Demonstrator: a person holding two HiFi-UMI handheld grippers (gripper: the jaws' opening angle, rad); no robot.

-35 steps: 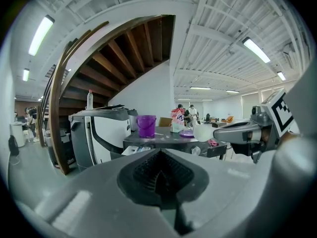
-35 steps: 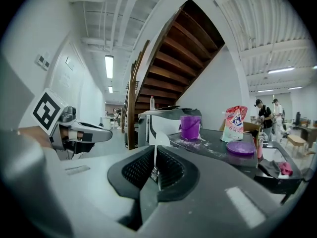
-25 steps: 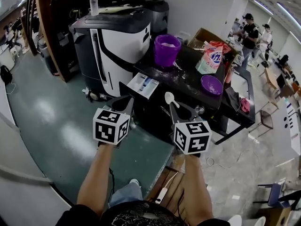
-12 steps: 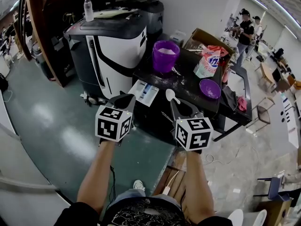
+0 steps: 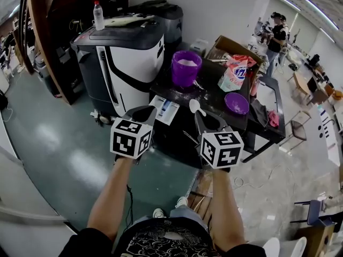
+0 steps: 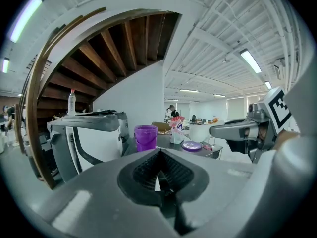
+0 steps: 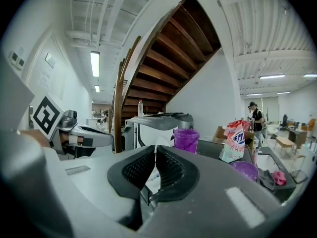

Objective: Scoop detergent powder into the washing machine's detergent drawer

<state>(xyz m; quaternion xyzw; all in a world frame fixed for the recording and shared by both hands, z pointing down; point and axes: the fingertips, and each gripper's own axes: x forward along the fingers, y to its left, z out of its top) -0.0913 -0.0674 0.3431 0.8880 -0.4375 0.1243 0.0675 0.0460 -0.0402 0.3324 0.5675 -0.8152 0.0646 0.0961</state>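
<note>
Pre-scoop: right gripper (image 5: 201, 120) clamps the white spoon (image 5: 193, 106), seemingly empty; left gripper (image 5: 140, 115) closed, bare. Next I reach the upper-centre purple bucket (image 5: 186, 68).

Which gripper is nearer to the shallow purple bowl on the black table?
Right. The right gripper, shut on a white spoon, is in front of the shallow purple bowl, slightly to its left. The left gripper is farther left, past the white drawer.

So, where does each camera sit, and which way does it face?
Head view: on the head, steeply down; forearms, left gripper, right gripper show.
Left gripper view: on that gripper, along its shut jaws towards the washing machine.
Right gripper view: on that gripper, along jaws shut on the spoon.
All share the purple bucket.
</note>
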